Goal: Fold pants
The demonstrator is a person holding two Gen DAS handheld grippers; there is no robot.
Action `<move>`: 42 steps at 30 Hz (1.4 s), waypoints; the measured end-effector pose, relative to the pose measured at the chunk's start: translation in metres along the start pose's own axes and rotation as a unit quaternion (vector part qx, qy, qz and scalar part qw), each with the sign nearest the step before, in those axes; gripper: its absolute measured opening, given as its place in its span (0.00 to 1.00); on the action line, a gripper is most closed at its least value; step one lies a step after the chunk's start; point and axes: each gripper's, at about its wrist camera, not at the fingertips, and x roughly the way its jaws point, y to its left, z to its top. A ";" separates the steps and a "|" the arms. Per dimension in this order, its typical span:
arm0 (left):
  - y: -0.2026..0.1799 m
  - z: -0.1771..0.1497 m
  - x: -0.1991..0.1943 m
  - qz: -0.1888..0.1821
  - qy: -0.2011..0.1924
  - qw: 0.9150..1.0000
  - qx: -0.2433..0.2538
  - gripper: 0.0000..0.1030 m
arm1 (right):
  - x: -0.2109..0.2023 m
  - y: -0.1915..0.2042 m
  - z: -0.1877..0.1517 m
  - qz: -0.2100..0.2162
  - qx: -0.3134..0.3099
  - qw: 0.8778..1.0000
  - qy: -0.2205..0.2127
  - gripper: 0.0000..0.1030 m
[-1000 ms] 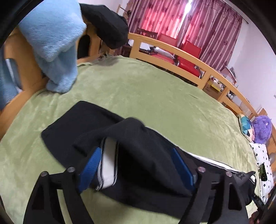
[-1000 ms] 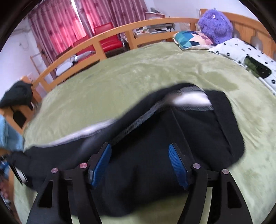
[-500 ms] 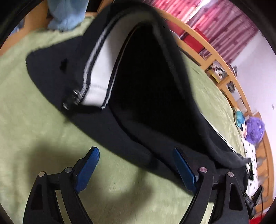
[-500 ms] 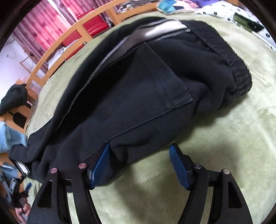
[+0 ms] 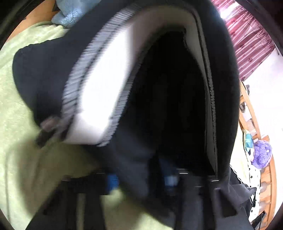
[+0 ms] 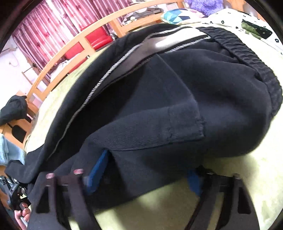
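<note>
The green bedcover (image 6: 247,185) fills the lower part of both views, and the black pants (image 6: 159,109) lie bunched on it, taking up the middle of each frame. By my reading the fold is at an early stage: the pants lie lengthwise across the bed in a loose heap, the elastic waistband (image 6: 256,62) at the upper right of the right wrist view and the white-striped leg end (image 5: 99,85) gaping open in the centre of the left wrist view. Both ends look newly gripped at the near edge; the lifting, laying over and flattening are all left to do.

The left gripper (image 5: 139,178), at the bottom centre of its blurred view, has just been closing, and its blue pads sit close together with a ridge of black cloth pinched between them. The right gripper (image 6: 143,173), at the bottom of its view, has also just been closing; its jaws stand about half apart with a thick fold of cloth between them, and the pads appear to press on it, though cloth covers part of both pads.

Around the pants: the wooden bed rail (image 6: 74,46) and pink curtains (image 6: 44,30) at upper left, a patterned pillow (image 6: 178,16) and a purple plush toy (image 5: 261,154) at the bed's far end, a blue towel (image 5: 69,14) at upper left. Nothing lies on the bedcover where the fold would land.
</note>
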 end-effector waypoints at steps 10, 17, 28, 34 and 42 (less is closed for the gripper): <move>0.016 -0.026 -0.088 -0.038 -0.009 0.999 0.003 0.08 | -0.065 0.002 0.003 -0.012 0.007 0.999 -0.046 0.07; 0.031 -0.090 -0.148 -0.040 0.023 0.998 0.040 0.08 | -0.140 -0.030 -0.011 -0.027 -0.030 0.999 -0.034 0.07; 0.073 -0.163 -0.197 -0.045 0.084 0.993 0.073 0.10 | -0.202 -0.127 -0.075 -0.018 0.008 0.999 0.043 0.14; 0.090 -0.156 -0.232 -0.049 0.081 0.990 0.103 0.29 | -0.237 -0.125 -0.090 0.006 0.010 1.000 0.013 0.34; 0.106 -0.135 -0.242 -0.017 0.021 0.993 0.116 0.53 | -0.271 -0.073 -0.124 0.020 -0.032 0.998 -0.052 0.42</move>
